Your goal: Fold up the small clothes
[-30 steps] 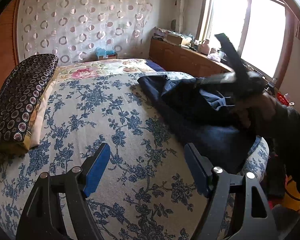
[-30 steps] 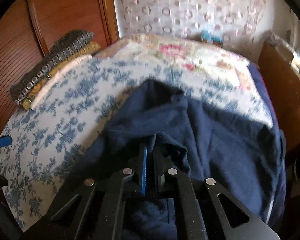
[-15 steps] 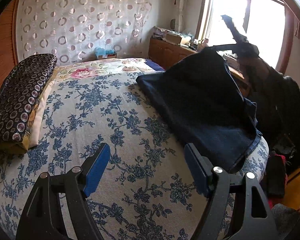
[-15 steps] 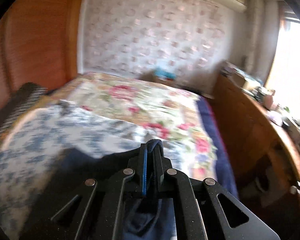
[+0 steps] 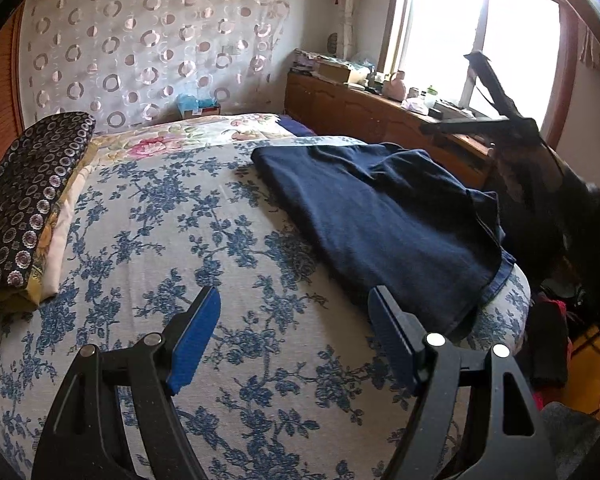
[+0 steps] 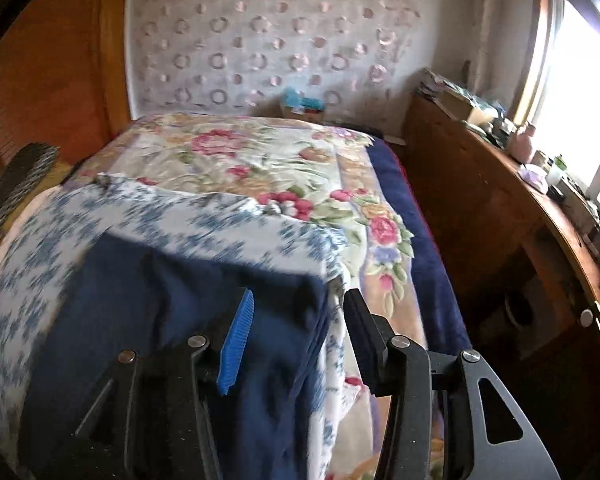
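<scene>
The navy garment (image 5: 384, 220), lifted in a peak by the right gripper (image 6: 296, 344) half a second earlier, now lies spread flat on the right side of the blue-flowered bedspread (image 5: 172, 248), its near edge draping over the bed's corner. The right gripper's jaws are opening above the cloth with nothing pinched between them. The left gripper (image 5: 294, 336) hovers wide and empty over bare bedspread, just left of the garment's near edge.

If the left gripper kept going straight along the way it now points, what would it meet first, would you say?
Most likely the blue-flowered bedspread: the left gripper, open and empty, points down at bare cover. The navy garment lies just right of that line, though depth is hard to judge.
</scene>
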`<state>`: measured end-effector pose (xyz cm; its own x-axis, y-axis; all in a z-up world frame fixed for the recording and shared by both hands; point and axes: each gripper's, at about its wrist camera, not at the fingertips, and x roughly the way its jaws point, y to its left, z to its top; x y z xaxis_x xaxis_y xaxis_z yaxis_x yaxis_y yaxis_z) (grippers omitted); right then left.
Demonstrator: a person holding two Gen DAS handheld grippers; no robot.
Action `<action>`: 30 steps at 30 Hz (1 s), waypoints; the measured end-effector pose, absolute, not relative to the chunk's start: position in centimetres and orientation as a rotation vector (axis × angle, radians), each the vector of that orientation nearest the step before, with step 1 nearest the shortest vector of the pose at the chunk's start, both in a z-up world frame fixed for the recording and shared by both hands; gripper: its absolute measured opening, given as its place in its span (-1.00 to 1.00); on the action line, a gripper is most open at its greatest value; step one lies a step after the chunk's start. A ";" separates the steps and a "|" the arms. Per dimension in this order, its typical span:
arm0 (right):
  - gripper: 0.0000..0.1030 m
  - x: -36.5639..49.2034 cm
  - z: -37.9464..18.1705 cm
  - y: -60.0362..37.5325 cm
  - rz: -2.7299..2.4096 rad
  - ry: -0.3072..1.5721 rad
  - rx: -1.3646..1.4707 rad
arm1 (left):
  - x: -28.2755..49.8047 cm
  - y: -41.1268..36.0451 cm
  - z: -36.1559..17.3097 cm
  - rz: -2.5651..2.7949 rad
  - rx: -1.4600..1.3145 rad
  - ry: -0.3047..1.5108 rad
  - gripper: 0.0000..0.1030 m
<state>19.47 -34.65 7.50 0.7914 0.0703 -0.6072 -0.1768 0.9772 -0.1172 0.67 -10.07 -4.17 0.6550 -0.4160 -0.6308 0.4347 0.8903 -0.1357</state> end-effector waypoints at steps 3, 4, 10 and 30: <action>-0.06 15.6 6.5 -35.0 0.192 0.648 -0.172 | 0.6 -10.6 -4.2 -0.495 0.033 0.712 0.50; -0.06 14.6 6.1 -35.0 0.210 0.655 -0.173 | 0.6 -10.8 -4.2 -0.500 0.037 0.713 0.50; -0.06 9.8 4.0 -36.2 0.249 0.713 -0.154 | 0.6 -12.2 -4.2 -0.522 0.058 0.717 0.50; -0.45 1.2 4.2 -41.1 0.125 0.822 -0.148 | 0.4 -13.7 -4.8 -0.541 0.080 0.746 0.50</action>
